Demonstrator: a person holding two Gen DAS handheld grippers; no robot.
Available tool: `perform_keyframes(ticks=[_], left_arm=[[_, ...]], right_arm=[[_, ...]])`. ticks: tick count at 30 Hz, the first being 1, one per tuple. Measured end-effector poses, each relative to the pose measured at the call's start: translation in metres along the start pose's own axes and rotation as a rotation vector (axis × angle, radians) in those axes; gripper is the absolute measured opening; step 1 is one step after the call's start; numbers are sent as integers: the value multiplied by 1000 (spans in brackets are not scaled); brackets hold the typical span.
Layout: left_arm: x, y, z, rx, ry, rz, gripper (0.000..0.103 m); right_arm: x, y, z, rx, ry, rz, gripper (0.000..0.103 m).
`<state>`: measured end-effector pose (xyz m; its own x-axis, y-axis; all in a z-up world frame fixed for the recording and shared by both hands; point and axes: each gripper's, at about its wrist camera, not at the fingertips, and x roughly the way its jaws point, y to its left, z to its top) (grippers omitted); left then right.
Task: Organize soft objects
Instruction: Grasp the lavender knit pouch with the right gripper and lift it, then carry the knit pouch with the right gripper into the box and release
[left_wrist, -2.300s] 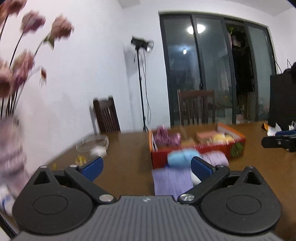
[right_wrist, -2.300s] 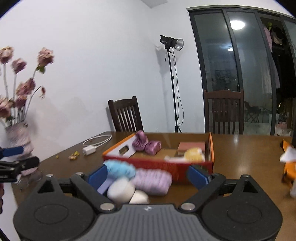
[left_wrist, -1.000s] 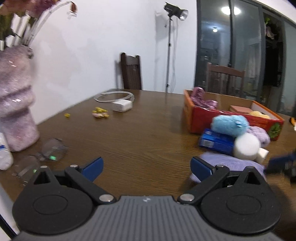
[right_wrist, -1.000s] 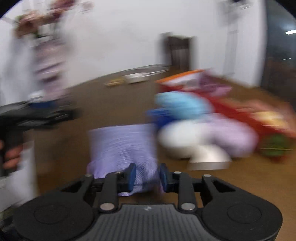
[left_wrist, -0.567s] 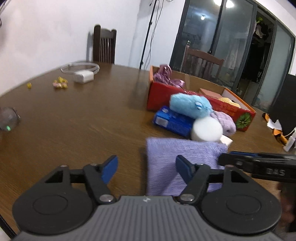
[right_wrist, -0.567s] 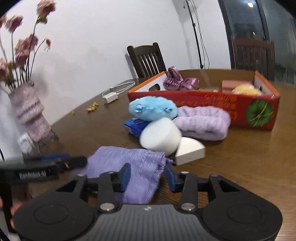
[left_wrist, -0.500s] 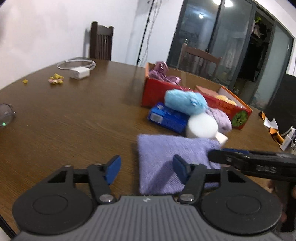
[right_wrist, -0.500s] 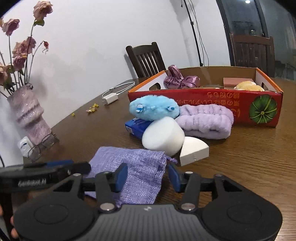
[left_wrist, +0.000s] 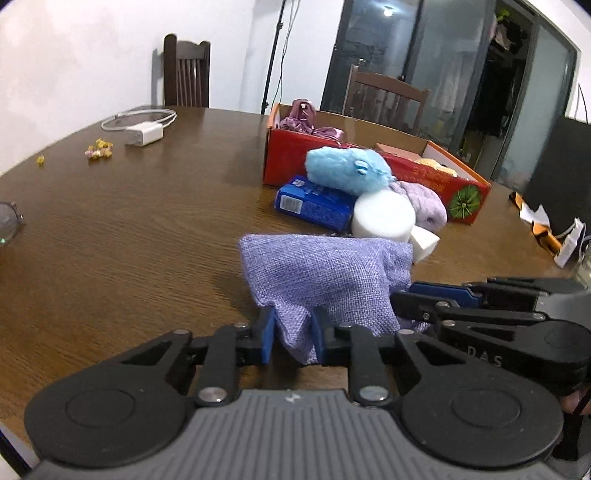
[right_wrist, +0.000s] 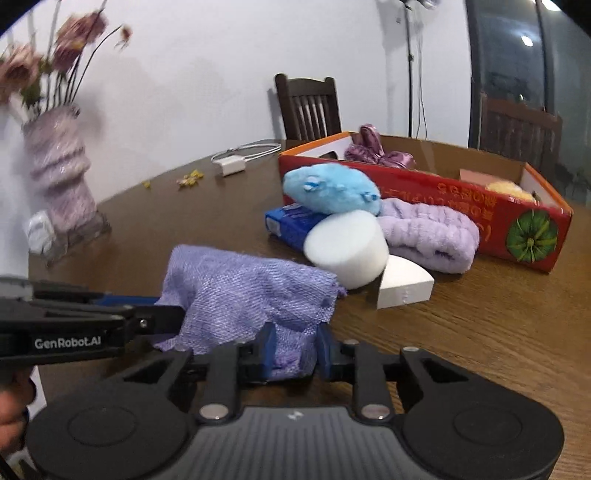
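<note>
Two tongs work on one lilac mesh pouch (left_wrist: 325, 273) near the front edge of the brown wooden worktop (left_wrist: 129, 229). Left tongs (left_wrist: 293, 341): jaws closing, blue pads pinching a bunched fold at the near edge of the pouch. Right tongs (right_wrist: 291, 352): jaws likewise closing, pads pressed on a fold at the pouch's other near corner. In the left wrist view the right tongs reach in from the right; in the right wrist view the left tongs enter from the left, with part of a hand (right_wrist: 13, 406) at the lower left corner. The pouch is lifted at its near side into a tented shape, while its far edge lies toward the pile of soft things.

Just beyond the pouch: a white foam cylinder (right_wrist: 347, 254) on its side, touching a white foam wedge (right_wrist: 404, 282). Behind these, a light blue plush toy (right_wrist: 330, 188) rests on a blue packet (right_wrist: 291, 221), beside a lilac fluffy roll (right_wrist: 432, 234). A red and orange cardboard box (right_wrist: 461, 195) stands at the far side of the pile, open at the top, holding a purple satin piece (right_wrist: 373, 151) at its left end and a yellow item (right_wrist: 506, 188) toward its right end.

Far left of the worktop: a lilac vase (right_wrist: 61, 177) with dried pink flowers (right_wrist: 48, 62), a white charger with coiled cable (left_wrist: 142, 127), and small yellow scraps (left_wrist: 98, 151).
</note>
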<state>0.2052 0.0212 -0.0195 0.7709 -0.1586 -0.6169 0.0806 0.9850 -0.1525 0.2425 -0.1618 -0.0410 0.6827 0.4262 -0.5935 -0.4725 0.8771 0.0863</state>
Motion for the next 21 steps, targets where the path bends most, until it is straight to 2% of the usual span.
perform_keyframes(ticks=[2, 3, 4, 8, 14, 17, 21], left_arm=[[-3, -2, 0, 6, 1, 7, 19], [-5, -3, 1, 10, -4, 8, 15], [-11, -3, 4, 19, -23, 1, 14], [-30, -5, 26, 21, -125, -65, 12], [-27, -12, 103, 45, -289, -165, 12], [1, -16, 148, 56, -319, -188, 12], [68, -23, 190, 57, -255, -113, 12]], right_arm=[[-2, 5, -1, -26, -4, -5, 14], [-4, 5, -2, -28, -10, -11, 5], [-8, 4, -2, -24, -16, -13, 3], [-39, -2, 12, 14, -116, 41, 3], [-55, -31, 75, 7, -255, 38, 3], [-38, -59, 116, -2, -282, 11, 3], [14, -106, 161, 62, -218, 24, 3]])
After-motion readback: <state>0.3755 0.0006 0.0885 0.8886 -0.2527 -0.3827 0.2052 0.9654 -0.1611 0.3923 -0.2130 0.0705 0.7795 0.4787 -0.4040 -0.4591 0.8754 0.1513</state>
